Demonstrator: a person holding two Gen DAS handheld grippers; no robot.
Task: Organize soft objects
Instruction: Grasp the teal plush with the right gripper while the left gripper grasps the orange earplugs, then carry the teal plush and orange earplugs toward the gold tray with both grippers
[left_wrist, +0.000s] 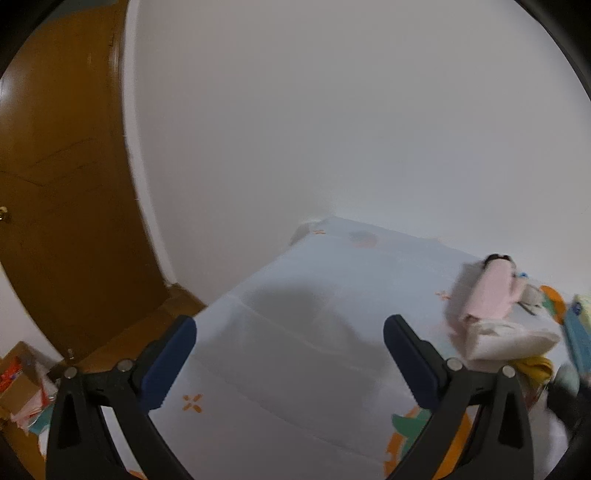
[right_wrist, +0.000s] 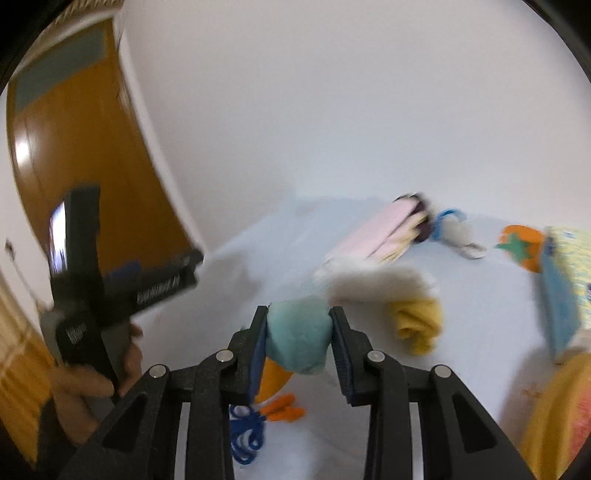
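Right tool (right_wrist: 299, 343): its two blue-padded fingers press on both sides of a teal plush toy (right_wrist: 297, 341), pinching it at the lower middle of the right wrist view; no gap shows between pads and plush.
Teal plush toy: soft and round, with an orange beak-like part below it and small orange feet (right_wrist: 284, 411) lower still; a blue cord loop (right_wrist: 245, 439) hangs under the left finger.
Left tool (left_wrist: 290, 360): fingers spread wide, with nothing between them; only the bed sheet shows in the gap.
Left tool, other view: it appears blurred at the left of the right wrist view, held by a hand (right_wrist: 99, 373) at the lower left.
Bed (left_wrist: 295, 350): covered by a pale sheet printed with small orange marks and a green-and-orange figure at the lower right of the left wrist view.
Soft pile: to the upper right of the teal toy lie a white fluffy piece (right_wrist: 380, 282) and, touching its lower right, a yellow rolled cloth (right_wrist: 417, 325).
Pink item (right_wrist: 373, 236): a pink folded piece with a dark end lies farther back, upper right of centre; blurred.
Blue-and-white item (right_wrist: 456, 230): just right of the pink one; too blurred to identify.
Orange plush with green star (right_wrist: 521, 247): at the right, beside a blue and yellow patterned item (right_wrist: 565, 291) at the frame's right edge.
Door (left_wrist: 66, 184): brown wood, at the left of both views, next to a plain white wall (left_wrist: 332, 110).
Cardboard box (left_wrist: 18, 384): lower left of the left wrist view, holding mixed coloured things.
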